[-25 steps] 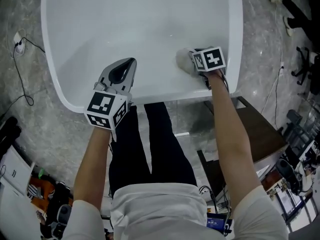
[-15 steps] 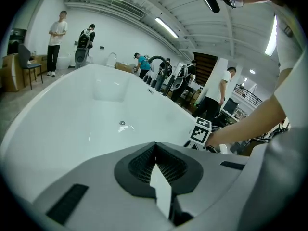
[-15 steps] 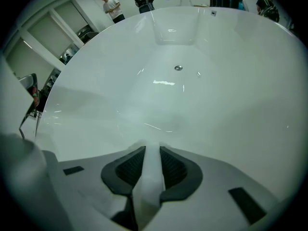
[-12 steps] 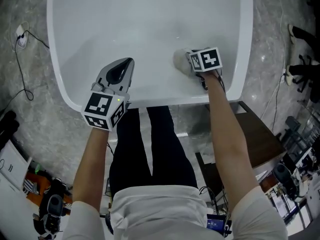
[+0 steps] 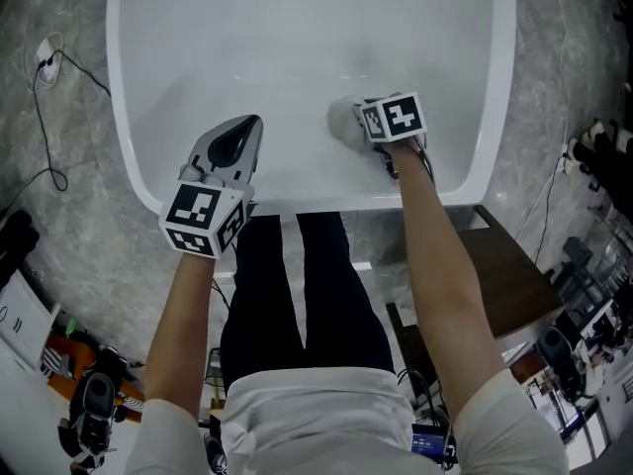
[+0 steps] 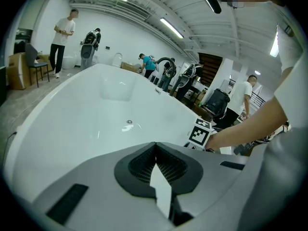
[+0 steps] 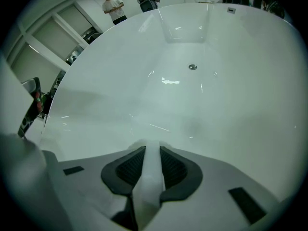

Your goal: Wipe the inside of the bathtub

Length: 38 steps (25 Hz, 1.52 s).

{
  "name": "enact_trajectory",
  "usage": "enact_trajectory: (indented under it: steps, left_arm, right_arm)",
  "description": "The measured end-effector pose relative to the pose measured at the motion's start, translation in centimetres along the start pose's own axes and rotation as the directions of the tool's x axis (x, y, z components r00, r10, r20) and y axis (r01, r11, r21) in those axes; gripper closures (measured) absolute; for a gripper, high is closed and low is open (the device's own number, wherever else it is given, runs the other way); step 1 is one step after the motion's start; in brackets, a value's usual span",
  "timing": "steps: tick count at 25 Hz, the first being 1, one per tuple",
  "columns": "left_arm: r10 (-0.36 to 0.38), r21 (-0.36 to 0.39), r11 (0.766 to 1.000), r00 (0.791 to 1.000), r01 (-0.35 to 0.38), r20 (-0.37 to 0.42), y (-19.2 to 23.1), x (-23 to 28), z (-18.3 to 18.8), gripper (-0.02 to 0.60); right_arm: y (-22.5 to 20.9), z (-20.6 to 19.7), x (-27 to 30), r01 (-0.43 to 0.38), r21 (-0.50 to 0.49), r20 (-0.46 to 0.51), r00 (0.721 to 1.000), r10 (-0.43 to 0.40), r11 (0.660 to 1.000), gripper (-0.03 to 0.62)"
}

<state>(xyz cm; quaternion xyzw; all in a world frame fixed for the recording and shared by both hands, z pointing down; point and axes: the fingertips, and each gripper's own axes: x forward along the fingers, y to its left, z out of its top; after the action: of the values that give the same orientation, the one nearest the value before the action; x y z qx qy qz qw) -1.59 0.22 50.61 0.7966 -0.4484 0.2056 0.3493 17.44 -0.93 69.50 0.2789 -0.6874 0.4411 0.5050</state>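
The white bathtub (image 5: 297,38) fills the middle of the room, and the person stands right against its near rim, both forearms reaching over that rim into the basin. The right tool (image 5: 362,125) is down on the tub's near inner slope, towards the right wall, its jaws clamped on a pale cloth (image 5: 342,124). In the right gripper view the cloth (image 7: 148,177) runs up as a folded strip between the two dark pads of the tool (image 7: 151,150) and pokes out just past their tips, against the white surface. The left tool (image 5: 239,139) is held over the near left part of the basin, just inside the rim, with its jaws together and nothing between them. The left gripper view shows the pads of that tool (image 6: 155,147) meeting at the tip. I cannot tell whether it touches the tub. Farther along the tub floor sits the small round drain (image 7: 192,67), bare and well apart from both tools. Nothing lies inside the tub between the cloth and the drain. Outside the tub, a thin black cable (image 5: 61,79) trails over the grey stone floor (image 5: 69,226) by the left wall, and a dark brown cabinet (image 5: 514,265) stands just beyond the near right corner. Past the tub's far end several people (image 6: 62,32) stand about, with a chair (image 6: 34,61) near them.
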Motion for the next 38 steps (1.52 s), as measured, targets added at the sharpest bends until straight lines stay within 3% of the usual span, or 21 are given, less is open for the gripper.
enact_trajectory:
  steps: [22,38]
  left_arm:
    - [0.086,-0.044,0.996,0.995,-0.084,0.046,7.2,-5.9,-0.7,0.571]
    - [0.128,-0.086,0.989,0.990,-0.123,0.062,11.9,-8.3,-1.7,0.571]
  right_arm:
    - [13.2,5.1,4.3,-0.116,-0.066,0.027,0.993,0.118,0.991,0.496]
    - [23.5,8.9,8.0,-0.229,-0.133,0.050,0.970,0.237,0.964,0.496]
